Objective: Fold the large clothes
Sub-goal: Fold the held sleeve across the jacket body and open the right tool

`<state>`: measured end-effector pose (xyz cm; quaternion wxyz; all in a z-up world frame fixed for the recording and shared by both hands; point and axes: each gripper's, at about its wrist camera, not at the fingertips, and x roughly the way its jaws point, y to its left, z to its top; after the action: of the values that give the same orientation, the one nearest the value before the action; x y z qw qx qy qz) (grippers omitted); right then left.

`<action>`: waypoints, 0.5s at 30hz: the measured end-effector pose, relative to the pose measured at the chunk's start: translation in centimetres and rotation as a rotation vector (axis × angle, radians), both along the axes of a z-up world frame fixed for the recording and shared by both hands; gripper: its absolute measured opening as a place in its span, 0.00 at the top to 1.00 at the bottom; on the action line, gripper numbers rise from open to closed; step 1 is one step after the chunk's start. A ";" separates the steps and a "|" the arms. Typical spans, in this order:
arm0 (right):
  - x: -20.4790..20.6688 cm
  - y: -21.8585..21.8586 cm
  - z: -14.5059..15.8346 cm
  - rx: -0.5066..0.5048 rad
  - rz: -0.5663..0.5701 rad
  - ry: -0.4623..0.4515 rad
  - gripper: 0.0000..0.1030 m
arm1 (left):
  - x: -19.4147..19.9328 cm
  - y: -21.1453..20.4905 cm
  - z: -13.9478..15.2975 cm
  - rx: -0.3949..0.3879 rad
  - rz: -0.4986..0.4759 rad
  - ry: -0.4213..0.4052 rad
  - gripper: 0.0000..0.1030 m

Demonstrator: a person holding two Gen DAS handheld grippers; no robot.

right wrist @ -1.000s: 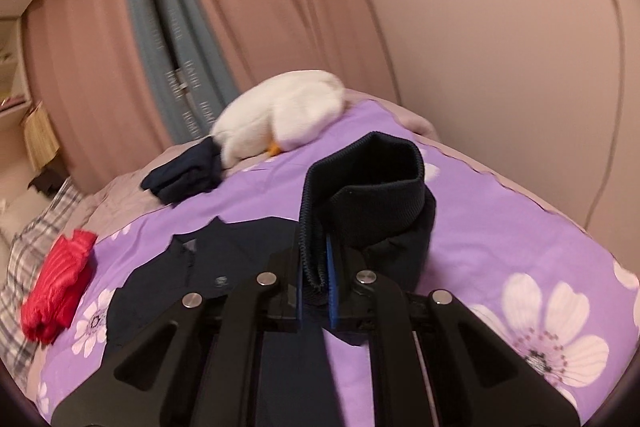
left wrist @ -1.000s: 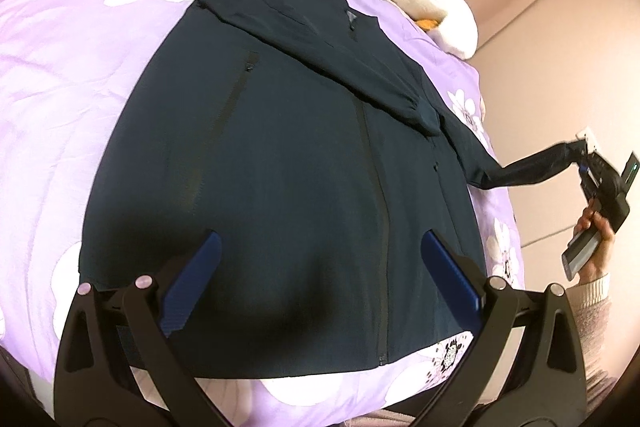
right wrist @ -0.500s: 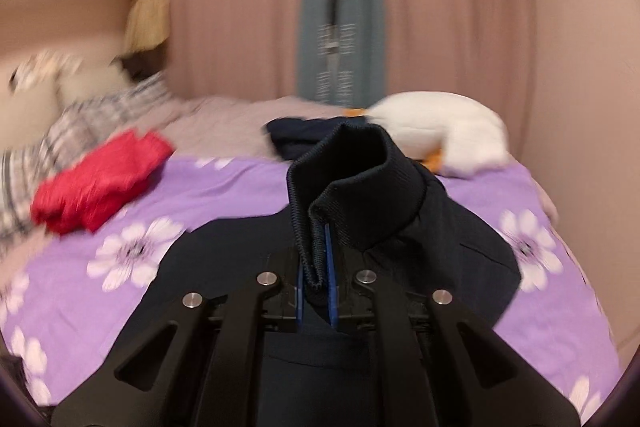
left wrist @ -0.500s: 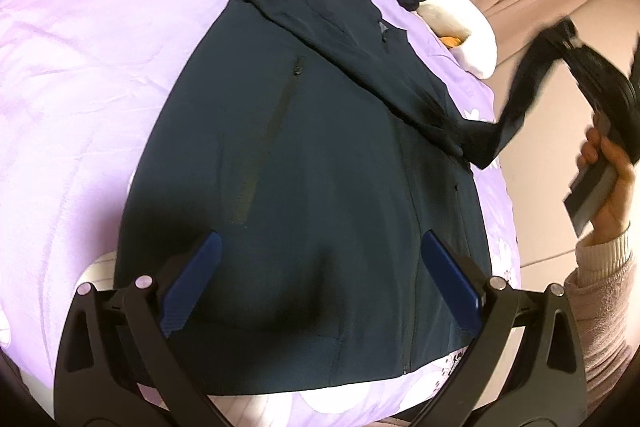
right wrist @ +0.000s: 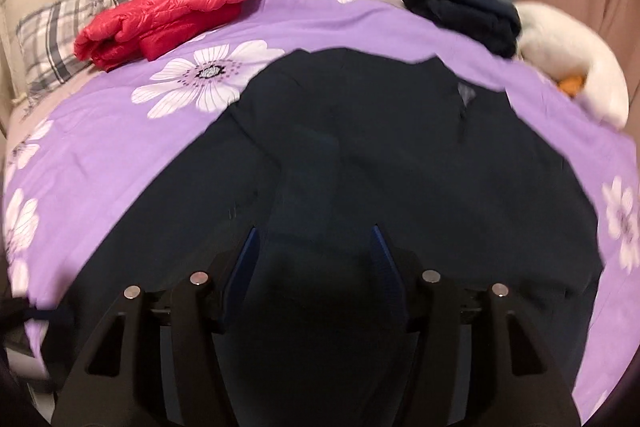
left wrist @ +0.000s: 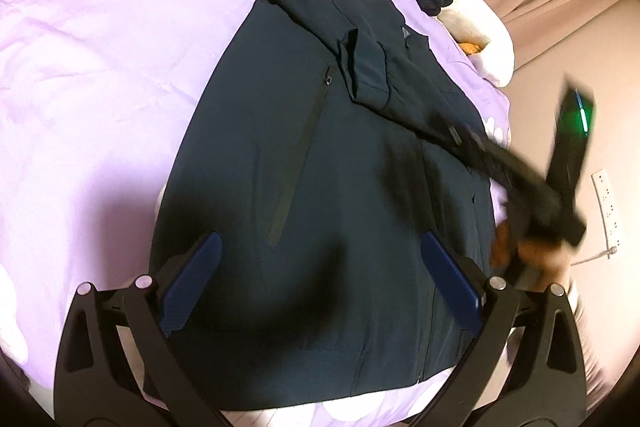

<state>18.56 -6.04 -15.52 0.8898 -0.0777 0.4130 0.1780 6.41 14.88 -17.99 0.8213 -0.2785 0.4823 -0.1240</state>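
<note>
Now your right gripper (right wrist: 312, 259), jaws opening, nothing visibly pinched, hangs nearer the jacket's (left wrist: 320, 167) sleeve; left gripper (left wrist: 320, 283) spread over the hem.

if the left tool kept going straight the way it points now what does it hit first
Most likely the dark navy jacket spread flat on the purple floral bedspread. The left tool is open with nothing between its fingers, angled down at the jacket's lower body. Depth is unclear, but nothing else shows in between.
</note>
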 end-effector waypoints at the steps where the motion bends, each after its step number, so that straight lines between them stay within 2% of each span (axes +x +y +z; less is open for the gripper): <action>1: -0.6 -1.3 -0.1 0.020 -0.017 0.003 0.44 | 0.5 0.0 0.1 -0.010 -0.003 -0.003 0.02; 6: -3.3 -10.2 -0.5 0.119 -0.186 0.022 0.40 | 5.3 -1.2 0.6 -0.115 -0.032 -0.025 0.02; 10: -5.4 -15.8 -0.6 0.250 -0.307 0.027 0.40 | 12.0 -2.3 -0.1 -0.242 -0.035 -0.011 0.02; 15: -7.0 -19.2 -1.2 0.352 -0.375 0.022 0.40 | 19.0 -2.7 -2.2 -0.268 0.026 0.048 0.02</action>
<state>11.52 -25.26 -16.70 0.9025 0.1582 0.3924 0.0800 25.37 12.14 -20.15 0.7664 -0.3949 0.4773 -0.1698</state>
